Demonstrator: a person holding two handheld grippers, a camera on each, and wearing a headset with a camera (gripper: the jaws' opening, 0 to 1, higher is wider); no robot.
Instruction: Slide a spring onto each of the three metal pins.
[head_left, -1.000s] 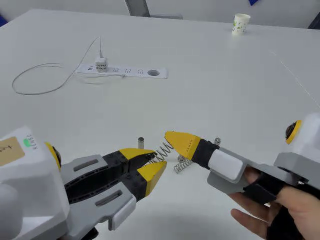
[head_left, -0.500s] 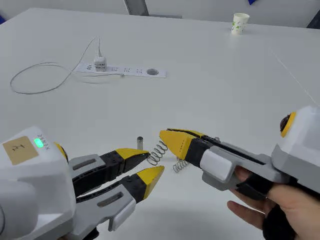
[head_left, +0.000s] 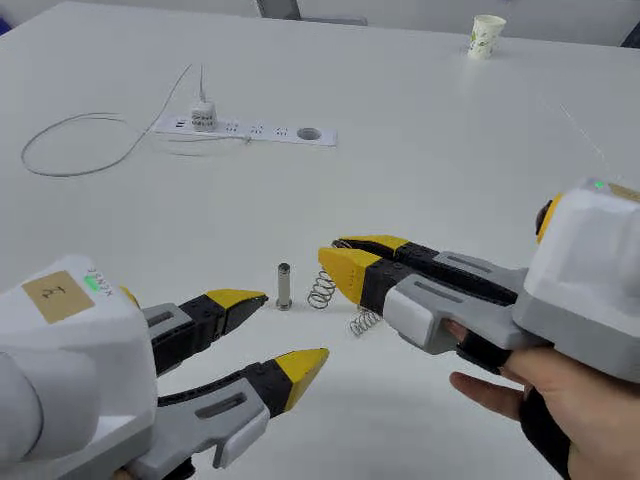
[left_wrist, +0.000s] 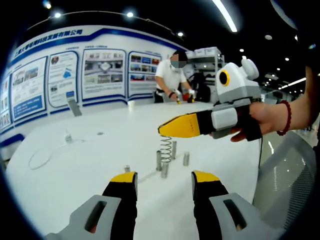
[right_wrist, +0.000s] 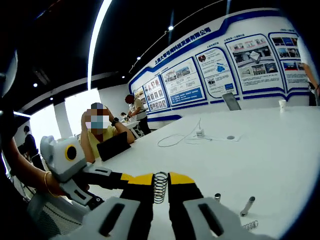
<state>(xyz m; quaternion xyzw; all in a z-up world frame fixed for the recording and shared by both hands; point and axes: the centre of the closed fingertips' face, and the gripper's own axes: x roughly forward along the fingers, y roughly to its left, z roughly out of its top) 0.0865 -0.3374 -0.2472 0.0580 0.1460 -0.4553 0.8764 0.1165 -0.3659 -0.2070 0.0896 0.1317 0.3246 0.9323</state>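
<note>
Our left gripper (head_left: 285, 328) has let go and backed off, jaws wide, empty | pin (head_left: 284, 286) upright on the tabletop (head_left: 450, 130) | spring (head_left: 322, 290) just right of it, now pinched by our right gripper (head_left: 335, 262) alone | we judge threading comes next
</note>
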